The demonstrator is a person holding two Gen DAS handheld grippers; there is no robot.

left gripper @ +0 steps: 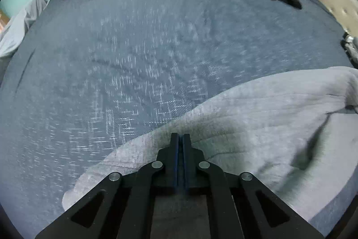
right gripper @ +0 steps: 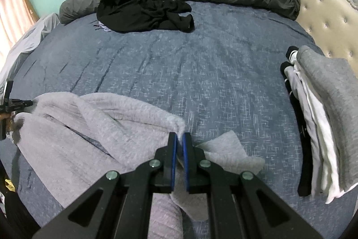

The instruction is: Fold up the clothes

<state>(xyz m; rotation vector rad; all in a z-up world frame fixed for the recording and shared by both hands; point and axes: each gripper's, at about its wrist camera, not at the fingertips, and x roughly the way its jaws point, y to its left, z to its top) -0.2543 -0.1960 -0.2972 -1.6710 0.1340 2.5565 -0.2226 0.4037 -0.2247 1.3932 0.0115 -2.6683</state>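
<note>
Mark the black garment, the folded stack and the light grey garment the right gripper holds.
black garment (right gripper: 145, 15): right wrist view, middle of the crumpled heap.
folded stack (right gripper: 324, 109): right wrist view, grey top layer.
light grey garment (right gripper: 94, 122): right wrist view, ribbed body left of the right gripper (right gripper: 179, 138).

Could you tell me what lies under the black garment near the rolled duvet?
A bit of pale lilac fabric peeks out at the left edge of the black garment, on the blue bedspread. How far it extends underneath is covered.
</note>
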